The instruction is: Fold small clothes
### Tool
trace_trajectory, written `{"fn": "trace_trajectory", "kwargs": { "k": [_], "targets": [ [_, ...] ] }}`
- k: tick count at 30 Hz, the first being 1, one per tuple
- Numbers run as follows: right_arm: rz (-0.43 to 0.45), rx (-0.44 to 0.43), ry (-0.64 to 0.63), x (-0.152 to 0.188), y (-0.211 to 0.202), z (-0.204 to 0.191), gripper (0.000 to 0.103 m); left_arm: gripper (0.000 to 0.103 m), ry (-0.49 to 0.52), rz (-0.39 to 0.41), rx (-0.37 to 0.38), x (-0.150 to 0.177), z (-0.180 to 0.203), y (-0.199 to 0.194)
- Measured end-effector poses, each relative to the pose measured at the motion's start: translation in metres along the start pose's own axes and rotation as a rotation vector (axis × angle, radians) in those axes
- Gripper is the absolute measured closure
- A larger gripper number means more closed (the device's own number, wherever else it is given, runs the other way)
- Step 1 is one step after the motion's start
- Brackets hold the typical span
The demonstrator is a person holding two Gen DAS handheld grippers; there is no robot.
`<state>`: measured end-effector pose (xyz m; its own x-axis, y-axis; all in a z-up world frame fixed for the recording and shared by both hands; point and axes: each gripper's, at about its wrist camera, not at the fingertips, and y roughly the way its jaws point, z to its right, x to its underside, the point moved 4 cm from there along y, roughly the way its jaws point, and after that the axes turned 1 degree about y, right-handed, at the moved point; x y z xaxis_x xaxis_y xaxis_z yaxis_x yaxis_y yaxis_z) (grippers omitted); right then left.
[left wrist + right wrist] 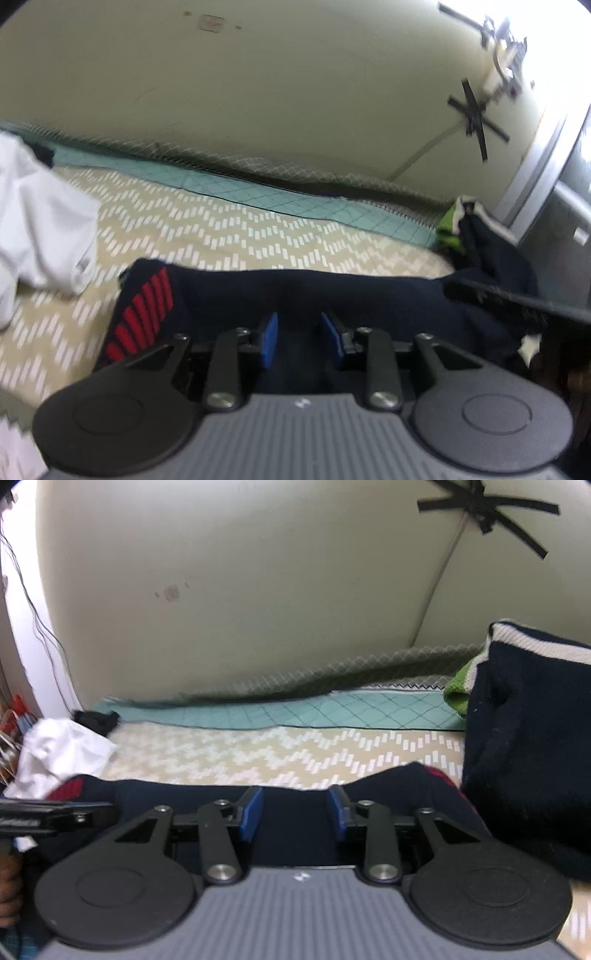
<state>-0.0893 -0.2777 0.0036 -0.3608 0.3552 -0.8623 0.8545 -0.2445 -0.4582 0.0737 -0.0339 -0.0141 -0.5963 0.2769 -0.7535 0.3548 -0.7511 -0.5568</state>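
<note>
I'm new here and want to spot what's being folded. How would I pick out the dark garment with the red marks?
Start at the bed with the beige zigzag-patterned cover along the pale wall. Near its front edge, just past the blue fingers, lies a flattened navy garment. Unlike the crumpled white cloth beside it and the navy knit with a cream band, it carries red stripes.

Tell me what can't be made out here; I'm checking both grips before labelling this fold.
- Left wrist view: the left gripper has its fingertips sunk against the navy garment; grip unclear.
- Right wrist view: the right gripper has the same problem, blur adding to it.
- White garment: cut off by the left edge.
</note>
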Motion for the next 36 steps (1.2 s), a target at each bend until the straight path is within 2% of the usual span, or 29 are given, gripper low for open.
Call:
{"fn": "trace_trajectory", "kwargs": {
  "k": [1,4,5,7,8,11,14,16,18,20,22,26,28,33,35,36],
  "targets": [
    [0.018,-0.032,-0.005,0.003,-0.011,-0.005,0.055,0.075,-0.007,0.010,0.028,0.000,0.002,-0.006],
    [0.007,-0.093,-0.073,0.017,-0.033,-0.022,0.057,0.076,0.018,0.031,0.109,0.006,0.017,-0.018],
    [-0.011,-0.093,-0.092,0.023,-0.035,-0.025,0.057,0.076,0.048,0.023,0.118,0.010,0.025,-0.017],
    [-0.069,-0.056,-0.105,0.035,-0.031,-0.022,0.065,0.076,0.103,-0.019,0.105,0.020,0.036,-0.008],
    [-0.056,-0.061,-0.097,0.039,-0.031,-0.017,0.066,0.076,0.121,-0.055,0.078,0.027,0.038,0.002],
    [-0.066,-0.093,-0.001,0.036,-0.037,-0.004,0.068,0.077,0.166,-0.031,0.051,0.035,0.040,0.005],
    [-0.016,-0.120,0.132,0.029,-0.063,0.017,0.058,0.076,0.130,-0.053,0.059,0.031,0.038,-0.001],
    [0.050,-0.115,0.242,0.029,-0.088,0.042,0.051,0.074,0.079,-0.054,0.095,0.027,0.036,-0.008],
    [0.079,-0.108,0.361,0.034,-0.106,0.068,0.047,0.074,0.042,-0.044,0.163,0.022,0.038,-0.013],
    [0.060,-0.102,0.458,0.042,-0.112,0.088,0.047,0.074,0.018,-0.047,0.238,0.017,0.044,-0.011],
    [0.005,-0.108,0.514,0.051,-0.107,0.098,0.047,0.074,0.012,-0.070,0.278,0.016,0.052,-0.004],
    [-0.049,-0.131,0.531,0.060,-0.092,0.094,0.041,0.075,0.018,-0.138,0.272,0.027,0.059,0.014],
    [-0.043,-0.120,0.520,0.058,-0.084,0.091,0.042,0.077,0.015,-0.150,0.263,0.034,0.055,0.017],
    [-0.043,-0.143,0.496,0.048,-0.060,0.075,0.045,0.094,-0.006,-0.145,0.238,0.037,0.046,0.019],
    [-0.071,-0.146,0.490,0.045,-0.052,0.066,0.063,0.097,-0.020,-0.145,0.230,0.037,0.042,0.021],
    [-0.082,-0.176,0.513,0.044,-0.049,0.062,0.067,0.097,-0.025,-0.144,0.231,0.037,0.041,0.022]
  ]
}}
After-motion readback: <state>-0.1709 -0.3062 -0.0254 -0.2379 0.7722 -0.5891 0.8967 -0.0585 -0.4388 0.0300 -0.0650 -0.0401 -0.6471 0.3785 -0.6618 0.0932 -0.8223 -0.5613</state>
